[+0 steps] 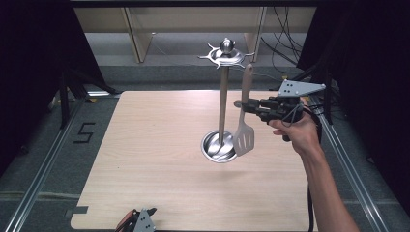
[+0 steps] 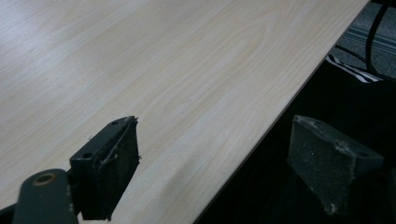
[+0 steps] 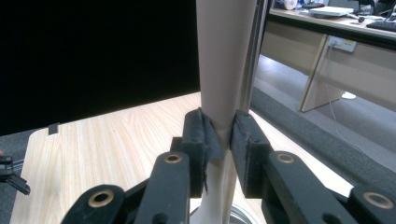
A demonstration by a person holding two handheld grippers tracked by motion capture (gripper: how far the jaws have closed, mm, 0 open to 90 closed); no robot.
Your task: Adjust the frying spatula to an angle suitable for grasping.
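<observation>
A beige slotted spatula hangs upright, handle up, beside the pole of a metal utensil stand. My right gripper is shut on the spatula's handle partway up, the pads pressing it from both sides. The slotted blade hovers just right of the stand's round base. The stand's hook ring is above the handle's top end. My left gripper rests at the table's near edge, and in the left gripper view its jaws stand wide apart with nothing between them.
The light wooden table has free room left of the stand. Its edge runs between the left gripper's jaws. Metal rails flank the table, and cables lie on the floor behind it.
</observation>
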